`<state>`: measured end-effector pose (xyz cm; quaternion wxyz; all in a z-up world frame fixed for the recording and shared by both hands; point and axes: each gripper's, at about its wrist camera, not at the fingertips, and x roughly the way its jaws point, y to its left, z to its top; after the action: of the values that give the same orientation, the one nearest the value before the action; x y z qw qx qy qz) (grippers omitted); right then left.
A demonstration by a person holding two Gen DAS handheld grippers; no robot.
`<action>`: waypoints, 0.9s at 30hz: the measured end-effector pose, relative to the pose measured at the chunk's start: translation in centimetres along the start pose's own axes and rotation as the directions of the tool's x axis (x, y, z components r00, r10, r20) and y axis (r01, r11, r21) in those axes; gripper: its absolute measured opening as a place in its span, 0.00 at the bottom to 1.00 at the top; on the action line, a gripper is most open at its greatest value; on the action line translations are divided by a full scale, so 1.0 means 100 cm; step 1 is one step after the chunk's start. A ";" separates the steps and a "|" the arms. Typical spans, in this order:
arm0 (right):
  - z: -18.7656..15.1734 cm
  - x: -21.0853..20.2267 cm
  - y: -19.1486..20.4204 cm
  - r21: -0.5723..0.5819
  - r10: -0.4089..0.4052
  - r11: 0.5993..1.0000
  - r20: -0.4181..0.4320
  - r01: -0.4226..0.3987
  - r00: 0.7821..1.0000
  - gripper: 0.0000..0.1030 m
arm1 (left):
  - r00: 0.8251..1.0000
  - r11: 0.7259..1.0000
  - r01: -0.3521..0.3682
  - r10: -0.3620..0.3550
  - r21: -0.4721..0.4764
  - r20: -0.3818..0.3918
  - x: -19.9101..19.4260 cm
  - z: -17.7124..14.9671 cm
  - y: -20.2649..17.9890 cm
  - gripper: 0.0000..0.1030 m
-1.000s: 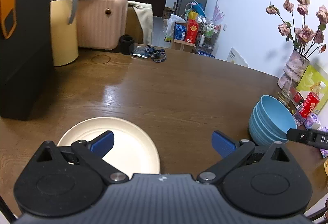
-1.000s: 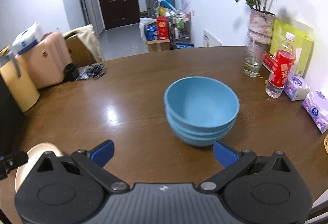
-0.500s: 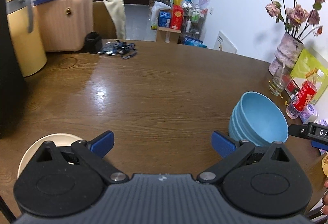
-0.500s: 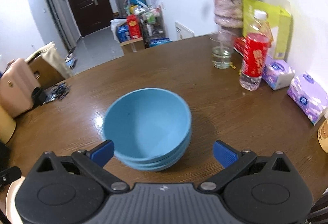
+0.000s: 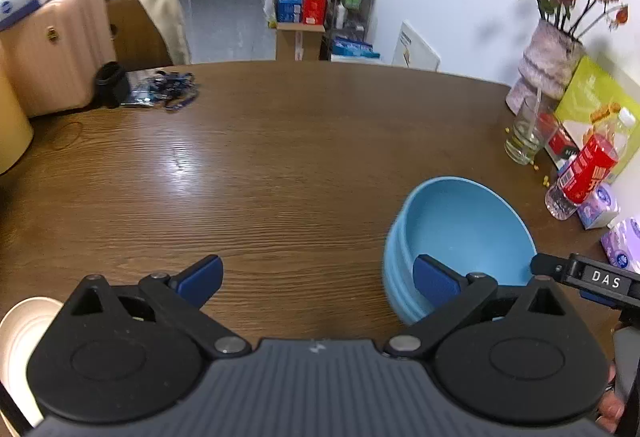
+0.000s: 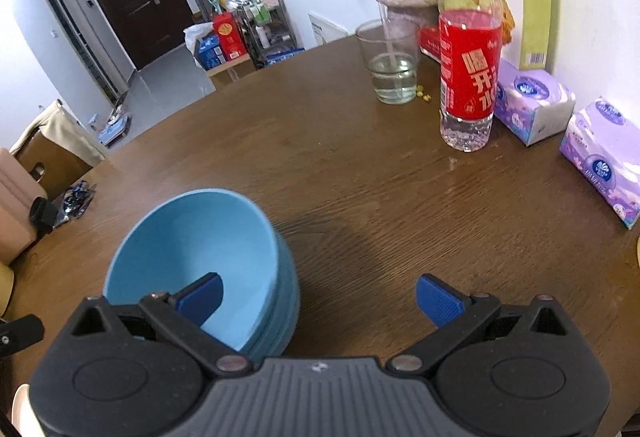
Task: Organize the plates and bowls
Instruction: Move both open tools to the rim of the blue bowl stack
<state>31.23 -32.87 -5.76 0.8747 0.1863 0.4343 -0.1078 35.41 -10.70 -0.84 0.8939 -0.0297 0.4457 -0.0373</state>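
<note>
three stacked blue bowls [image 6: 192, 269], one cream plate [image 5: 16, 341], two tissue packs [image 6: 532, 109], one bottle [image 6: 468, 65]

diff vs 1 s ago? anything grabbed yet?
Nothing grabbed. The left hand-held gripper swung right, off the cream plate, toward the blue bowl stack. The right hand-held gripper closed in and shifted right; its left finger now overlaps the rim. Both stayed open; bowls, plate and table did not move.

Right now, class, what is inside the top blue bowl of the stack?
The top blue bowl looks empty. Its near part is hidden behind the right gripper finger, and the bowls nested beneath show only rims.
</note>
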 end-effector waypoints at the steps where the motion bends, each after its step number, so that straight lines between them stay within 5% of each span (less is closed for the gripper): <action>1: 0.002 0.004 -0.002 0.000 0.001 1.000 -0.008 -0.001 1.000 1.00 | 1.000 1.000 -0.001 0.001 0.004 -0.009 0.005 0.002 -0.005 1.00; 18: 0.013 0.058 -0.008 -0.036 0.069 0.997 -0.136 -0.075 0.988 0.93 | 0.982 0.999 -0.028 0.020 -0.038 -0.188 0.089 0.014 -0.050 0.99; 27: 0.012 0.079 -0.010 -0.034 0.087 0.995 -0.189 -0.096 0.978 0.82 | 0.967 0.997 -0.026 0.008 -0.068 -0.254 0.119 0.013 -0.053 0.85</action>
<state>36.47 -34.48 -11.63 0.8379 0.1965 0.5077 -0.0401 43.34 -17.03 -9.04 0.8283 -0.0523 0.5576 -0.0174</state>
